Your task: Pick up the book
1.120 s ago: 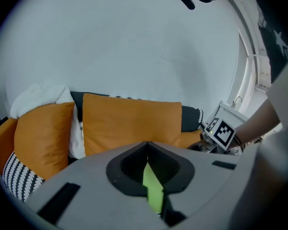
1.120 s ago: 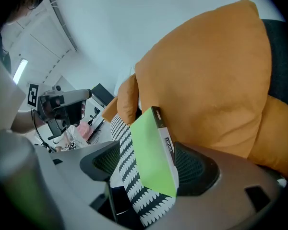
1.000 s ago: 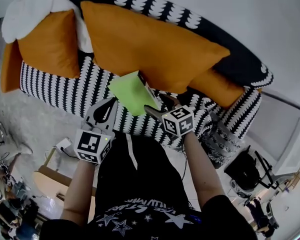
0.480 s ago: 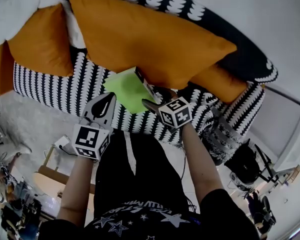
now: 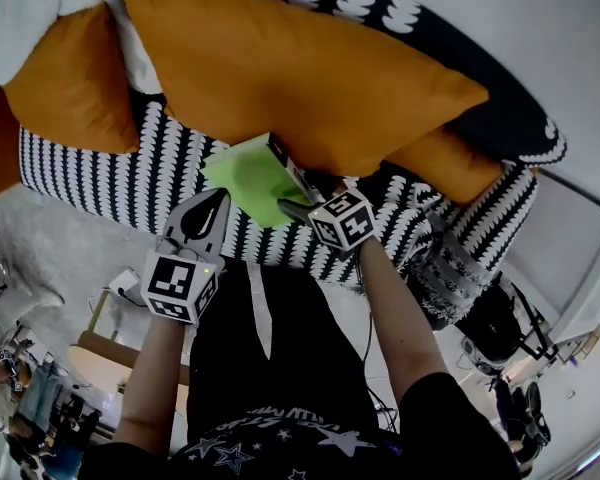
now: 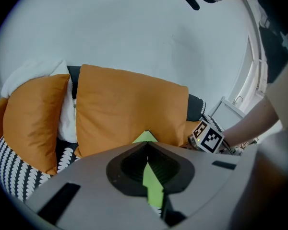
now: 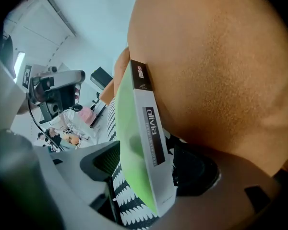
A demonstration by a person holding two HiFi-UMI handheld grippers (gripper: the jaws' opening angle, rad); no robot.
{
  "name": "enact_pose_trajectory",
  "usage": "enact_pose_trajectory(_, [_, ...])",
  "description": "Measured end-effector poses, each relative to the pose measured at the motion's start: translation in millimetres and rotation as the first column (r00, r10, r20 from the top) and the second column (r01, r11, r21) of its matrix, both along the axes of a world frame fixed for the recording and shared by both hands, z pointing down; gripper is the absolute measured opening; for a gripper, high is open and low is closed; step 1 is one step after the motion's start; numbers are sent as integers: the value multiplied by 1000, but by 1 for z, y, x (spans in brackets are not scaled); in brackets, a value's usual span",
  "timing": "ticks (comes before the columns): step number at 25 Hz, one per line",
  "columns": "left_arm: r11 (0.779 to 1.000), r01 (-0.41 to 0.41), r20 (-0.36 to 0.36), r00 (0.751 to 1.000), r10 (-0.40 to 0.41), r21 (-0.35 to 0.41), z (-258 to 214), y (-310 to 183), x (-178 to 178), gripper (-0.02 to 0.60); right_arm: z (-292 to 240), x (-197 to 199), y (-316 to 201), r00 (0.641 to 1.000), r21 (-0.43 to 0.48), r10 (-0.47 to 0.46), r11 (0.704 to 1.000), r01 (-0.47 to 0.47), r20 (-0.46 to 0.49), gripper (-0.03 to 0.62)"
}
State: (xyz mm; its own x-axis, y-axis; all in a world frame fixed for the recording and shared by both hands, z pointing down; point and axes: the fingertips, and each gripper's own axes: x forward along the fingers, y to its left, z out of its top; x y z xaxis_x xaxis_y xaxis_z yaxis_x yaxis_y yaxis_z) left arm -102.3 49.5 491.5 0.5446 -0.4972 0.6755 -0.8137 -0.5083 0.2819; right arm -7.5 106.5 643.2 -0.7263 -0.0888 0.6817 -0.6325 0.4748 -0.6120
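The book [image 5: 248, 173] has a bright green cover and a white spine with a dark label. It is held up in front of the large orange cushion [image 5: 290, 68]. My right gripper [image 5: 296, 204] is shut on the book's lower edge. In the right gripper view the book [image 7: 140, 138] stands edge-on between the two dark pads of that gripper [image 7: 151, 170]. My left gripper [image 5: 213, 208] is just left of and below the book, jaws together in a point and holding nothing. In the left gripper view a green sliver of the book [image 6: 145, 137] shows past the left gripper [image 6: 147, 150].
A black-and-white patterned sofa [image 5: 100, 168] carries a second orange cushion [image 5: 65, 88], a smaller orange one [image 5: 450, 168] at the right, and a white blanket [image 5: 20, 8]. White furniture [image 5: 570, 258] stands at the right. Cluttered floor and cables [image 5: 130, 288] lie below left.
The right gripper with the book has shifted slightly left and toward the sofa. The left gripper stays beside it, still shut. The sofa has slid upward in the head view.
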Motion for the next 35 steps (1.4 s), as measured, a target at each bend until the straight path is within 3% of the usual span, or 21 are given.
enact_pose_trajectory(18, [1000,0,23,1000,0,-5,9,2,10,5,19,-9,3,996,-22,-77,997,78,42,324])
enact_pose_trajectory(22, [1000,0,26,1000,0,-8,14,10,25,5,18,5,16,990,-37,-135,990,137,49,243])
enact_pose_trajectory(26, [1000,17,24,1000,-17,7,1,7,1,5,-1,-22,17,986,-70,-144,986,150,86,166])
enact_pose_trajectory(32, [999,30,21,999,-31,33,-14,-4,-6,5,-20,-28,14,981,-87,-162,981,172,108,149])
enact_pose_trajectory(35, [999,33,29,999,-35,42,-21,-2,-10,5,-35,-31,13,980,-97,-123,986,139,153,147])
